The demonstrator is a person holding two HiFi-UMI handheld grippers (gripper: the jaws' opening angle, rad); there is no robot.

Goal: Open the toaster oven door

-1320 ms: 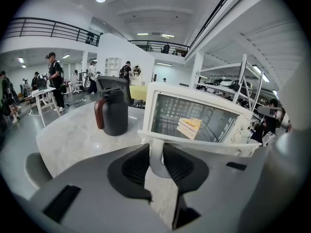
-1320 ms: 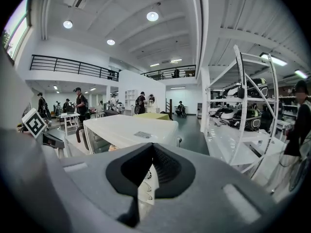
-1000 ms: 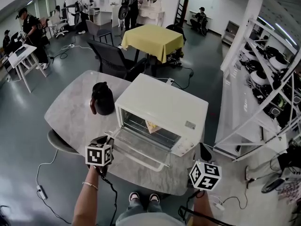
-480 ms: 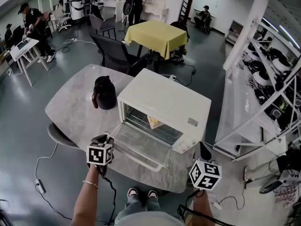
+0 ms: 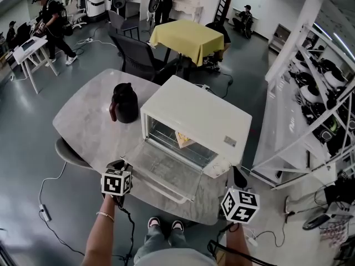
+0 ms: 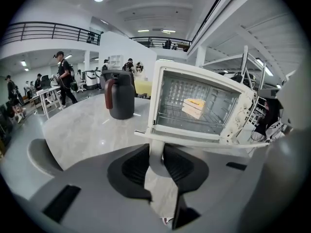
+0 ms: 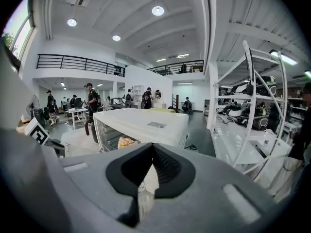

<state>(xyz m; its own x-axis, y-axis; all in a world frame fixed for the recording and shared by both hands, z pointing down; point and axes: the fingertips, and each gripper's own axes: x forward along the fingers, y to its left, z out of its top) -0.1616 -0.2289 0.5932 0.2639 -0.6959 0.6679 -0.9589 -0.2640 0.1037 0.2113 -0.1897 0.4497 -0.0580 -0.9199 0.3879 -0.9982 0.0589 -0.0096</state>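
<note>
**A:** Head view first. Where is the toaster oven (image 5: 194, 123)?

**B:** In the centre of the frame, on the grey table (image 5: 83, 126). Its door (image 5: 166, 173) lies folded down flat, pointing toward the bottom edge. A dark jug (image 5: 124, 102) stands just beside the oven, on its left.

**A:** And the tools?

**B:** The left tool (image 5: 126, 165) is at lower left. Its tip is at the left end of the door's handle (image 5: 169, 192). The right tool (image 5: 239, 184) is at lower right, near the oven's control end and not touching it.

**A:** What about the left gripper view?

**B:** The left tool (image 6: 156, 152) has its jaws partly spread, pinching the white post at the end of the handle. Both dark pads press on it. Just above, the door's edge runs across the frame. Behind it the open cavity shows a wire rack (image 6: 189, 120) with a pale slice of food (image 6: 194, 107) on it. The jug (image 6: 119, 95) stands to the left of the oven.

**A:** And the right gripper view?

**B:** The right tool (image 7: 152, 149) has its jaws pressed together at the tips. As far as I can tell nothing is between them, though the lower part of the gap is in shadow. The oven's white top (image 7: 141, 123) sits left of centre beyond the jaws. White shelving (image 7: 252, 120) fills the right side.
</note>
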